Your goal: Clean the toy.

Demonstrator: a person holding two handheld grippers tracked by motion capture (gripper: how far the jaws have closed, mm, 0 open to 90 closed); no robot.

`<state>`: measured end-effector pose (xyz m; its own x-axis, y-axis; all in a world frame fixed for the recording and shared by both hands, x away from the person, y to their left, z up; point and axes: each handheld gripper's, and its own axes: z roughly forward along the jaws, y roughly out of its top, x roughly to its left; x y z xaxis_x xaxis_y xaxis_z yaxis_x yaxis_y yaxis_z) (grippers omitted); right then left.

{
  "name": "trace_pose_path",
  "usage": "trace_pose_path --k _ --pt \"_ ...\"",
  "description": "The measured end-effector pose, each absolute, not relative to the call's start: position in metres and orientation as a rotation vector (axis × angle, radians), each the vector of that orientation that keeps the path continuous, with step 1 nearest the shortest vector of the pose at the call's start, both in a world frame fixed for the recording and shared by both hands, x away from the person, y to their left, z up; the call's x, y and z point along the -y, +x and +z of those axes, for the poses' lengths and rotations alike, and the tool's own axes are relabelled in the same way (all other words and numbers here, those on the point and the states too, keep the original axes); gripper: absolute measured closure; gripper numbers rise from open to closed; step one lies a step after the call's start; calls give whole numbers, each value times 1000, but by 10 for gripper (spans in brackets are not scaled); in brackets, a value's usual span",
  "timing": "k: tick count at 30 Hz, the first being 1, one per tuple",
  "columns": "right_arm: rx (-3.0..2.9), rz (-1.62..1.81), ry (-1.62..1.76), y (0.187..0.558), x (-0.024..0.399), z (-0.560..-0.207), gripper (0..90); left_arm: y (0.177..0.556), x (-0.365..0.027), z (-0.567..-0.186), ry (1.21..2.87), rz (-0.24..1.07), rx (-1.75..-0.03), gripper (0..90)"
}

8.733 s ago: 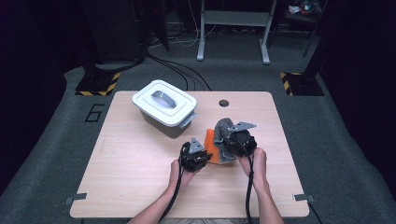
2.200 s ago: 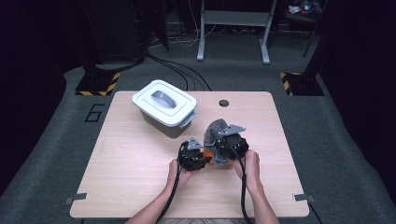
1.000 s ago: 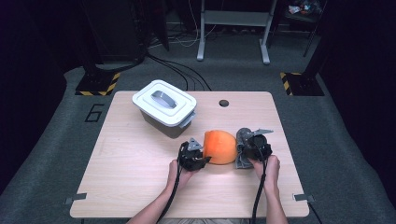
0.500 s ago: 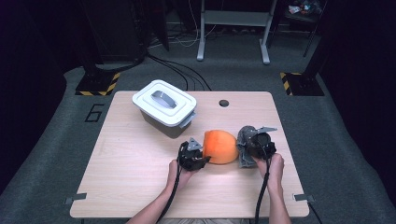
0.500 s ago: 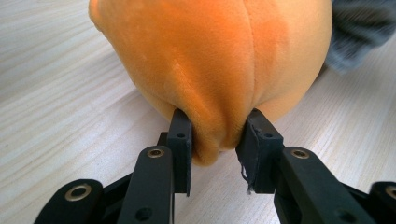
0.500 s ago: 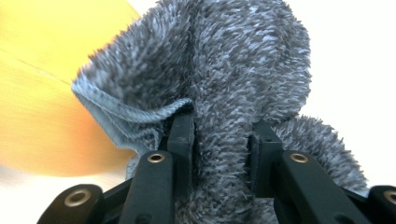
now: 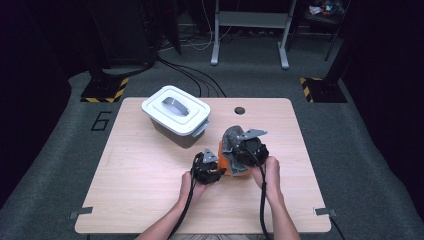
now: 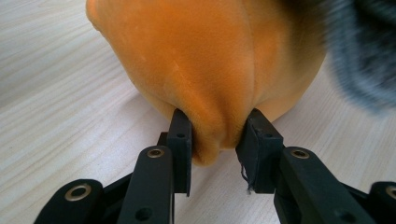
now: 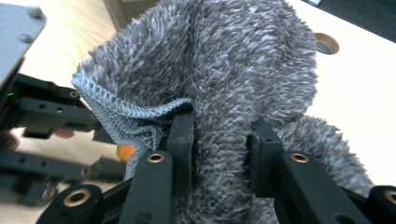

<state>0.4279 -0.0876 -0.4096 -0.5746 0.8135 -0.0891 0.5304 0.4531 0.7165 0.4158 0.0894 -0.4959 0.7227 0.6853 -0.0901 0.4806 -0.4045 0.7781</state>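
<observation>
Two soft items occupy the table's near centre: a rounded orange plush cushion (image 8: 210,70) resting on the wooden table (image 7: 135,185), and a shaggy grey towel (image 9: 233,84) draped over its right side. The left gripper (image 8: 215,140) pinches a fold of the cushion's near edge. The right gripper (image 9: 219,140) clamps bunched towel. A white lidded plastic box (image 7: 175,112) stands far left, apart.

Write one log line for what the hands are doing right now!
left gripper: shut on orange plush ball | right gripper: shut on grey fuzzy cloth | white lidded box: untouched
</observation>
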Motion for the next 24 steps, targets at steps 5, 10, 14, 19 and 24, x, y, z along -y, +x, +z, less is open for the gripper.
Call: trace_pose_path --k 5,10,14,19,24 --pt "-2302 881 1152 437 81 -420 676 418 -91 -499 2089 298 -891 677" --pt "-2300 874 1145 437 82 -421 677 418 -90 -499 2089 295 -893 677" --pt "-2306 839 1143 434 85 -419 678 416 -89 -497 2092 307 -890 677" --pt "-2291 832 1189 431 94 -418 677 417 -88 -497 2097 317 -879 678" --pt "-2265 810 1245 430 108 -419 675 417 -88 -497 2087 307 -884 678"
